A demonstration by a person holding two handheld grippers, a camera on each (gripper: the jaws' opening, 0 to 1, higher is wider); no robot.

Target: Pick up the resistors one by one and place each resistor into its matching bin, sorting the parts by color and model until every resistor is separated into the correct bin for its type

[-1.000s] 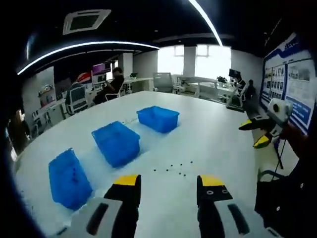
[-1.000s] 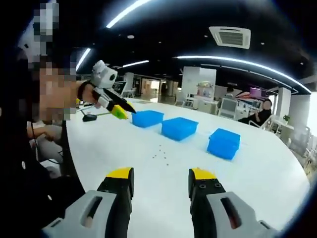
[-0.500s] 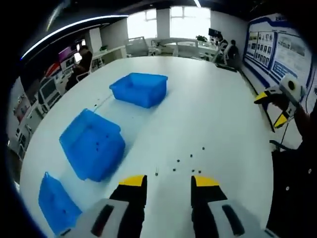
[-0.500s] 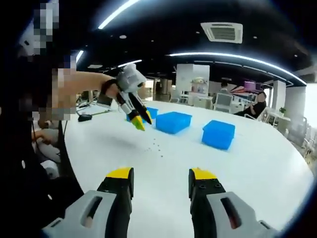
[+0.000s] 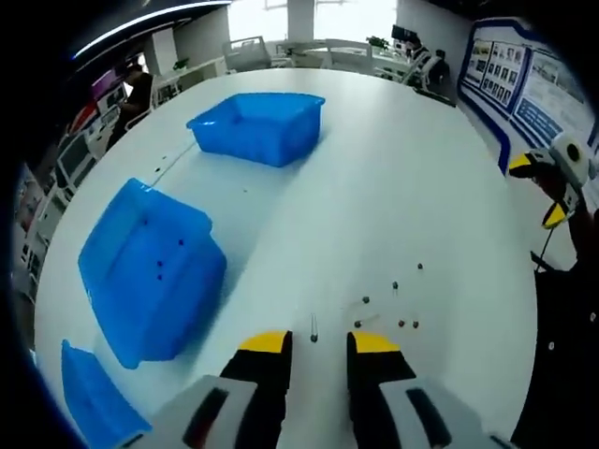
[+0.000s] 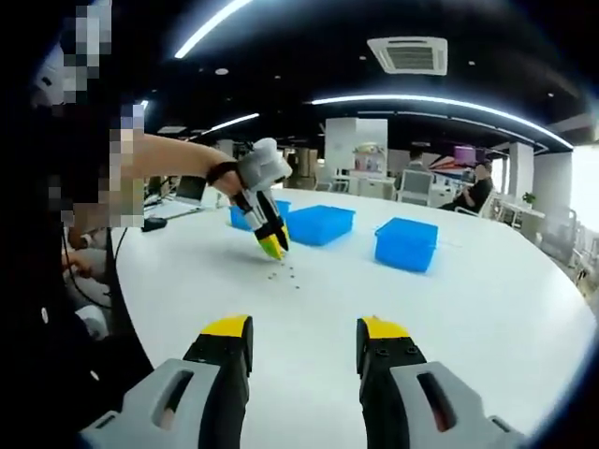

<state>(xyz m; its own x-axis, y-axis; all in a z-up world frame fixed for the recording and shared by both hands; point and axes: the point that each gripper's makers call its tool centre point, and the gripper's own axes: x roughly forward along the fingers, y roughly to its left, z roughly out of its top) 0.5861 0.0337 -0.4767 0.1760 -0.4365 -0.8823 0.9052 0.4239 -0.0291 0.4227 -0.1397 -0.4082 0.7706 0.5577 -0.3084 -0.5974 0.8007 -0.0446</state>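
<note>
On the white table: a loose scatter of small dark resistors (image 5: 393, 304) lies on the bare top (image 5: 402, 168), all of them outside the bins.

Left gripper (image 5: 316, 342): seen in its own view, its yellow-tipped jaws stand a narrow gap apart, with nothing between them.

Nearest part: one slim resistor (image 5: 314, 327) lies on the table just ahead of that gap, almost in line with it; whether the tips touch it I cannot tell.

Rest of the scatter: a little ahead and to the right of the left gripper's tips in its own view, well apart from the bins.

Same gripper from the other side: in the right gripper view the left gripper (image 6: 273, 245) points steeply down at the table, tips right at the first of the little parts (image 6: 284, 273).

Right gripper (image 6: 304, 342): jaws wide apart, holding nothing, raised above bare table near the person's body and well back from the scatter.

Near bin (image 5: 150, 271): blue, left of the left gripper in its own view, a few dark specks on its floor.

Far bin (image 5: 257, 126): blue, further along the table.

Third bin (image 5: 89, 402): blue, only a corner visible at the lower left edge of the left gripper view.

Bins from the right gripper view: all three stand in a row beyond the left gripper.
</note>
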